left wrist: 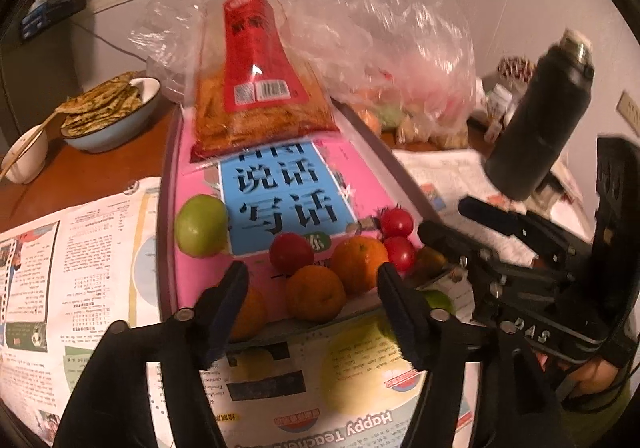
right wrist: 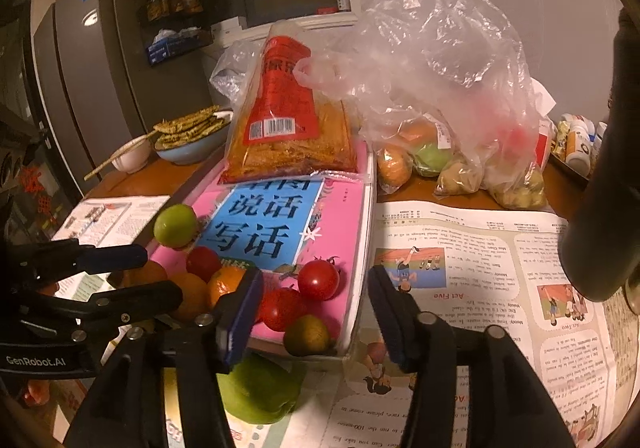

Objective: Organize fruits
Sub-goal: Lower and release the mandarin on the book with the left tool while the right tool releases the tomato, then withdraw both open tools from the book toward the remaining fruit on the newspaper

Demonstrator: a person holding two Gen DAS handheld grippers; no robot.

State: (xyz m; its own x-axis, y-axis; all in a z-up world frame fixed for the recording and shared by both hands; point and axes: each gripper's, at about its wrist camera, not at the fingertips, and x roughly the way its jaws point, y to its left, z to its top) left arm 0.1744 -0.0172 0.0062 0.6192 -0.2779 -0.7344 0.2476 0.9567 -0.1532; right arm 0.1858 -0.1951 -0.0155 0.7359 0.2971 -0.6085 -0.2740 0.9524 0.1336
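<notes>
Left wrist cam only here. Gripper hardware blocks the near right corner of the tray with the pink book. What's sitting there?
Observer: A dull olive-green round fruit sits in that corner of the white-rimmed tray, next to two red cherry tomatoes.
Operator: Anything off the tray?
Observer: A large bright green fruit lies on the printed newspaper, just in front of the tray.
Operator: Right gripper holding anything?
Observer: No. The right gripper is open, with nothing between its pads.
</notes>
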